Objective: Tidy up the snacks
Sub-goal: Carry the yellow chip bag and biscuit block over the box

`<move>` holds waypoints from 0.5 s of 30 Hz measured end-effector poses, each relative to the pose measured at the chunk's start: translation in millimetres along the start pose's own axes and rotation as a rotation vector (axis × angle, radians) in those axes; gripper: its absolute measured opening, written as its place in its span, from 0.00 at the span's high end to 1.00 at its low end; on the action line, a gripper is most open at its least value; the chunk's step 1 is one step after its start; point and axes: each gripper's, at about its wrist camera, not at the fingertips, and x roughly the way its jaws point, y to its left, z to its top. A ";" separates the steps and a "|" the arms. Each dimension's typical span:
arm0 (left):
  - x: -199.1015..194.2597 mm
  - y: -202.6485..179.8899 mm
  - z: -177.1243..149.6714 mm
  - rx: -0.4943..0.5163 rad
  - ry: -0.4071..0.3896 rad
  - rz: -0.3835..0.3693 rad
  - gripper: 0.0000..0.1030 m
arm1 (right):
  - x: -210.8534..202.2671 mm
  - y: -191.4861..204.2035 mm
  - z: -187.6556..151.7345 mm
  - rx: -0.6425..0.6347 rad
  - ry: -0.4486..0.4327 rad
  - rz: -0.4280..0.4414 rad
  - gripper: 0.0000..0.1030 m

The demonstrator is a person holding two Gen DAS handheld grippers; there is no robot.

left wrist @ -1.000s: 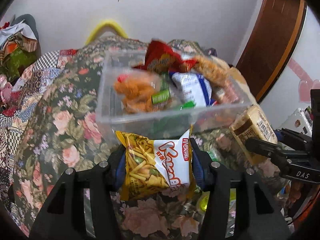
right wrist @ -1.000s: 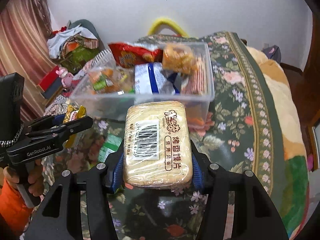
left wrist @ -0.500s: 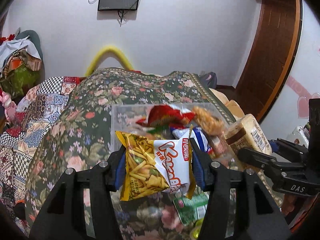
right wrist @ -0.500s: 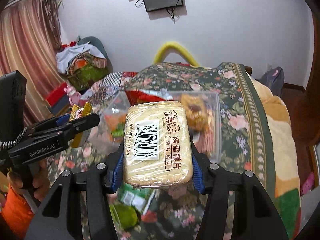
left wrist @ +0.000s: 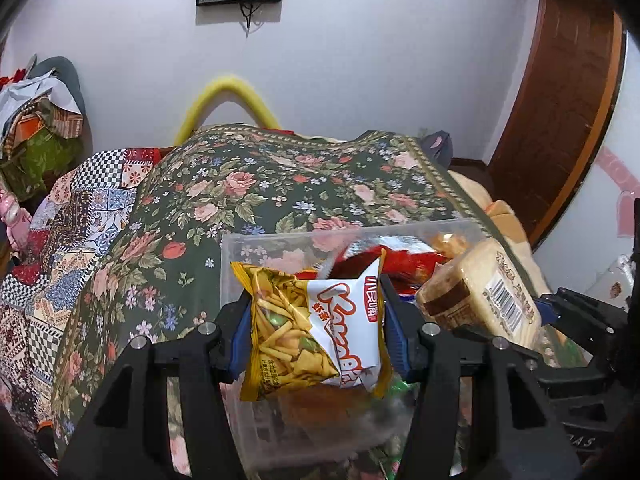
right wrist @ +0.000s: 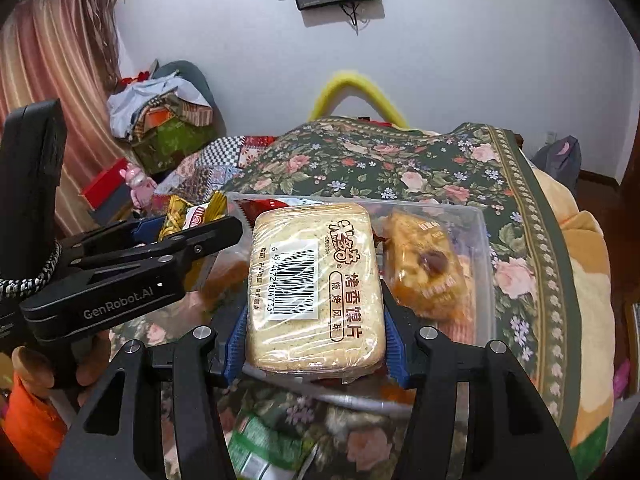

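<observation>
The left tool (left wrist: 316, 320) clamps a yellow chip bag (left wrist: 316, 320) above the clear bin (left wrist: 248, 248).

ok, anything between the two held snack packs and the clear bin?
Nothing visible. The left claw holds the yellow-and-white chip bag and the right claw the wrapped beige cracker pack, both at the clear plastic bin, open-topped and partly filled.

Snack bag (left wrist: 316, 328) left of bread pack (left wrist: 480, 292), both above bin (left wrist: 360, 236)
</observation>
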 end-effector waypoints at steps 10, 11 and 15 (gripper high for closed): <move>25.4 6.1 7.7 -0.016 0.022 0.029 0.43 | 18.7 -8.8 7.7 0.024 0.041 -0.003 0.49; 25.2 5.9 7.5 -0.014 0.022 0.026 0.42 | 18.8 -8.7 7.2 0.023 0.047 -0.001 0.49; 24.2 4.5 5.4 -0.008 0.033 0.025 0.36 | 13.3 -4.1 6.1 0.000 0.039 -0.022 0.47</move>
